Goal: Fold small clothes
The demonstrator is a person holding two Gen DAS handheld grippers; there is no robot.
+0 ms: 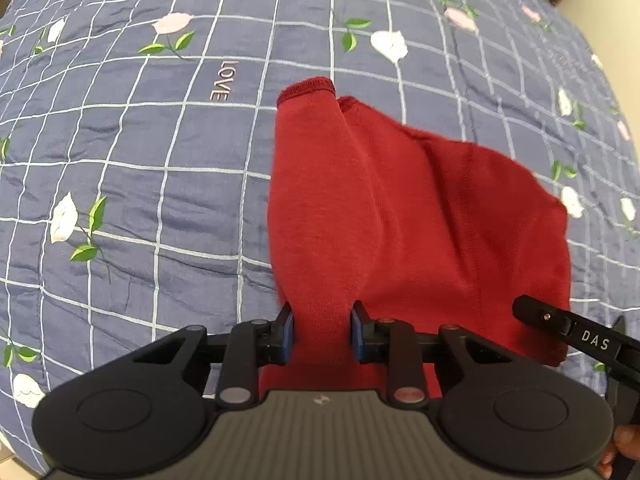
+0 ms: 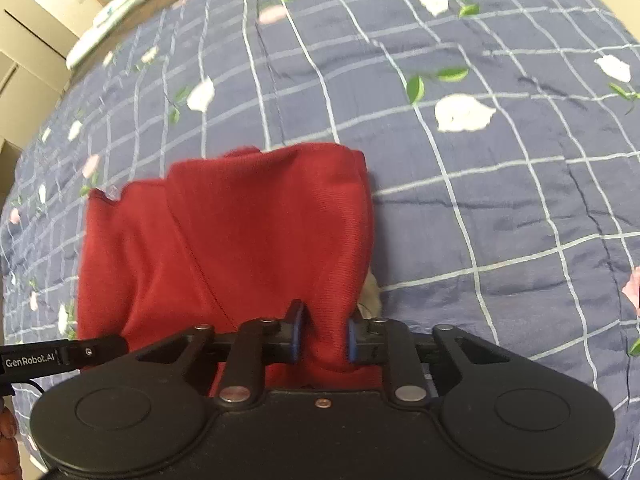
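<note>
Red garment — between both grippers' jaws

I see a blue quilt with a white grid, printed flowers and the word "LOVE" filling both views. At the upper left of my right-wrist view, pale cabinet panels and a light folded cloth border it.

We see open bed across the left and top of the left view; the red cloth fills the centre, the other tool lower right.
</note>
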